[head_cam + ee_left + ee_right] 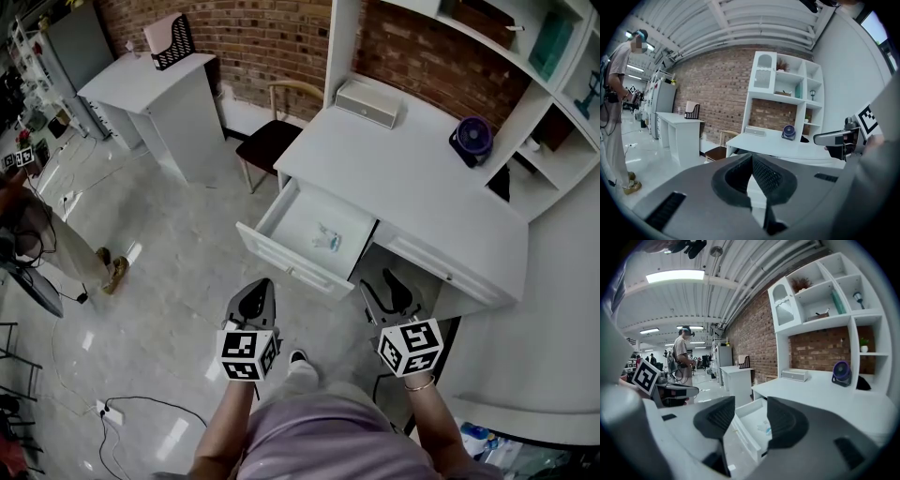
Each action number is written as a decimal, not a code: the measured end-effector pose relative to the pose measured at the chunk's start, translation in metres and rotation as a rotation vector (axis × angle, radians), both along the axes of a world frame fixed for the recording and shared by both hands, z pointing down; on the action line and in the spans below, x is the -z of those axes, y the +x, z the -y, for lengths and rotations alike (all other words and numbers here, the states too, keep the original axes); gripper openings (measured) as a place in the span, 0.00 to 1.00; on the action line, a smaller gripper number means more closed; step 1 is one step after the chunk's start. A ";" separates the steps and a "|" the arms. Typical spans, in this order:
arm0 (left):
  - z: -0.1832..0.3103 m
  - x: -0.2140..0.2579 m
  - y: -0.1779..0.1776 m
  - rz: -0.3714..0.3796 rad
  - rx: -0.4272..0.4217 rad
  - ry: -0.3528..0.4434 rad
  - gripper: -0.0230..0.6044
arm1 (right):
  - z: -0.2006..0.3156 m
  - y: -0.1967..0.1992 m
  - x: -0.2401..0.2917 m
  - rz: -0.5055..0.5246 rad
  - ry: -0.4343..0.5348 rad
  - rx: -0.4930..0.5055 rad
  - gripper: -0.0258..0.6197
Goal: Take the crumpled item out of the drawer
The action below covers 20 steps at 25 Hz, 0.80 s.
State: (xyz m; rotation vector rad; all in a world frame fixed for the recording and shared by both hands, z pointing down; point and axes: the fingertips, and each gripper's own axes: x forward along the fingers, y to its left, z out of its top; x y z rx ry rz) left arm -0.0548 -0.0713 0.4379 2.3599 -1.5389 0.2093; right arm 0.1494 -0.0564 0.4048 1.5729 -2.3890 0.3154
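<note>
Crumpled item (pixel 327 238) lies inside the open drawer (pixel 292 269) of the white table (pixel 412 169), toward the drawer's right side. I've got both grippers short of the drawer front, above the floor (pixel 178 281). Left hand-held gripper (pixel 751 158): clenched, pad tips touching, nothing in them. Right hand-held gripper (pixel 751 416): released, jaws apart, empty. I see the item through its gap, well beyond the pads.
</note>
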 end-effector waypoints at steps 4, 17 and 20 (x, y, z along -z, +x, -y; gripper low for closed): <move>0.011 -0.004 -0.009 0.000 -0.005 -0.008 0.04 | 0.014 -0.007 -0.002 -0.009 -0.002 0.001 0.36; 0.043 -0.010 -0.025 0.003 0.046 -0.009 0.04 | 0.060 -0.006 -0.023 -0.025 -0.039 0.034 0.37; 0.057 -0.008 -0.028 0.000 0.074 -0.015 0.04 | 0.079 -0.007 -0.026 -0.018 -0.043 0.060 0.37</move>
